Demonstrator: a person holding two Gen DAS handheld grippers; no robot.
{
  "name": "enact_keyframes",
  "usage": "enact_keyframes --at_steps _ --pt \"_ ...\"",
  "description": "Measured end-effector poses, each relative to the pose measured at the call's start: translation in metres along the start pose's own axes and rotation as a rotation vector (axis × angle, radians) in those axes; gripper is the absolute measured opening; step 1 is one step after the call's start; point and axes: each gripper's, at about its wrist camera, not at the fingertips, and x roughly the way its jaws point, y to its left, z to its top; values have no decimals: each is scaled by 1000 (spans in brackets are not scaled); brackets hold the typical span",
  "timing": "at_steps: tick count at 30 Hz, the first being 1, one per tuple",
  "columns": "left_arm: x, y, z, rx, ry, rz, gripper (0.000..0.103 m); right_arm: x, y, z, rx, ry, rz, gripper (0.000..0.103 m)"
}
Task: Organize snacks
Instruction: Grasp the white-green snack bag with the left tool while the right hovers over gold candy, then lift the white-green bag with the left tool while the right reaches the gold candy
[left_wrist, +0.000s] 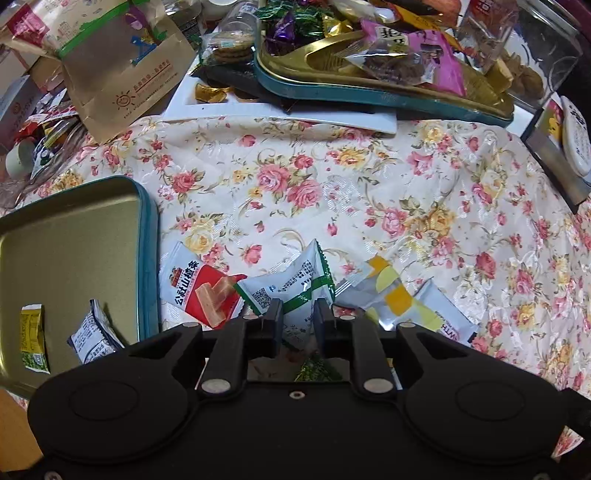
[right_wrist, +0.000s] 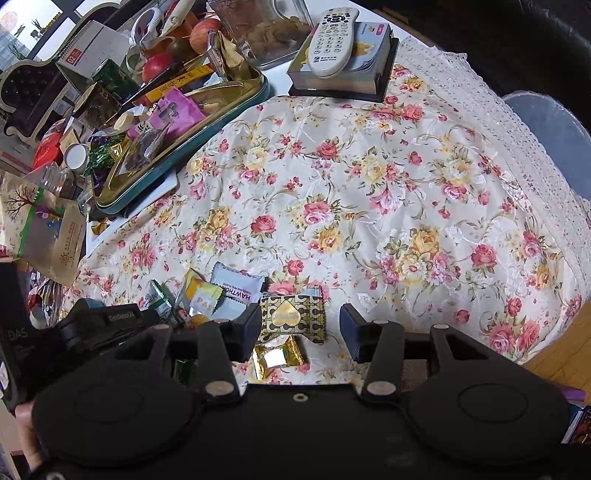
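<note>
2 wrapped snacks (left_wrist: 94, 334) in the near gold tray (left_wrist: 70, 236); left gripper (left_wrist: 297, 314) jaws around a green-white packet (left_wrist: 291, 291), right gripper (right_wrist: 300, 328) jaws open.

Both wrist views steeply downward, close over the floral tablecloth (left_wrist: 332, 177), sharing the snack packets (right_wrist: 236, 291) (fisheye-bent)

You see glossy plastic snack wrappers (left_wrist: 295, 284) on shiny woven floral cloth (left_wrist: 369, 184), beside a matt metal tin tray (left_wrist: 74, 240).
</note>
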Motion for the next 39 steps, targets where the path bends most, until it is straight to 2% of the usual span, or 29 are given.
enact_keyframes --at_steps 7,9,15,24,32,39 --pt "2 3 4 -30 5 4 28 0 2 -1 -11 2 7 50" --pt "5 2 4 -32 9 6 35 0 2 -1 -14 2 7 50" --pt "13 -4 2 -13 2 17 46 0 1 -1 -12 3 6 50" --pt "15 -12 2 1 -6 41 47 -1 -1 -1 -8 4 9 50" --pt "17 -31 2 60 -35 68 48 -1 -2 -2 -3 4 11 50" --pt "16 -45 1 101 -35 33 48 -1 -4 -1 6 7 15 50"
